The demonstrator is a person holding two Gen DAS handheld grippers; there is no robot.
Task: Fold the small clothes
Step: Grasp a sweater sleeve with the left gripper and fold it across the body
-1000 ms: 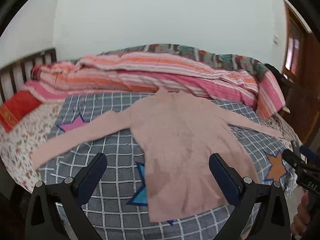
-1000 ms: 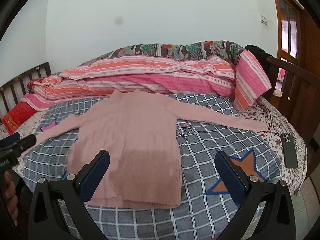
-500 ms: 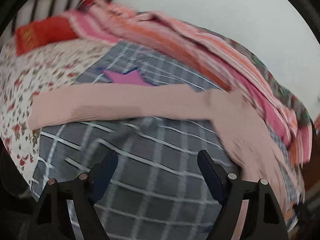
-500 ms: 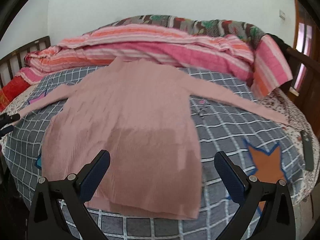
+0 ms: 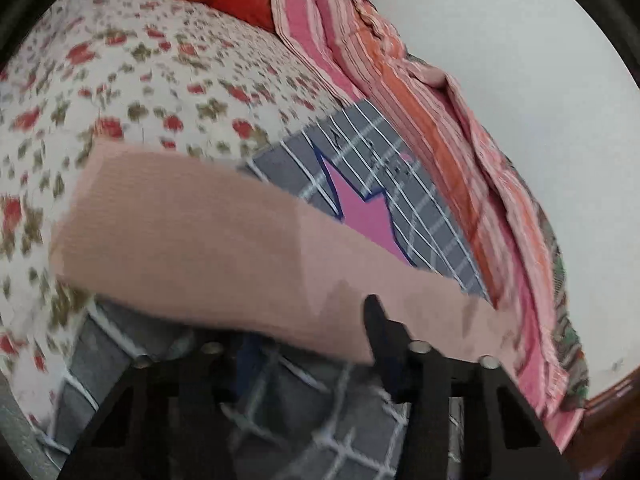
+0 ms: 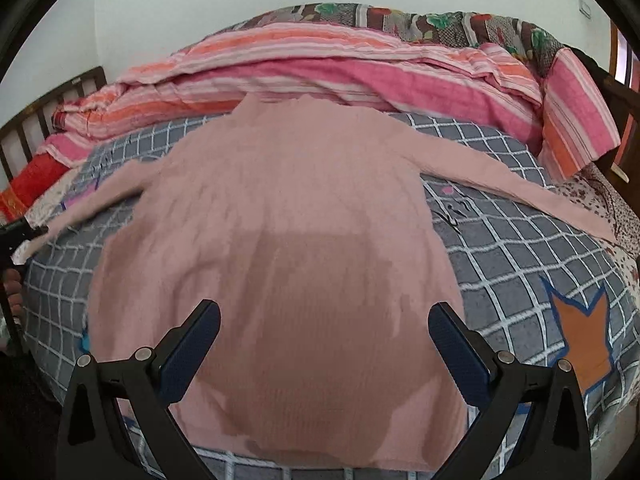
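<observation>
Since before, our left gripper (image 5: 304,344) swung to the sweater's (image 6: 280,248) left sleeve (image 5: 200,232), seemingly pinching it. Right gripper (image 6: 324,336): released, above the hem. Sweater: flat on the bed (image 6: 500,240); soft, light, limp; grip sleeve near cuff.

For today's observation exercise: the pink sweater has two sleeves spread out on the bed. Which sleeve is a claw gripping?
The sweater's left sleeve: the left claw is shut on it. The other sleeve lies flat and untouched; the right claw is open over the hem.

Left tool (image 5: 320,344) clamped together; right tool (image 6: 322,344) spread wide.
</observation>
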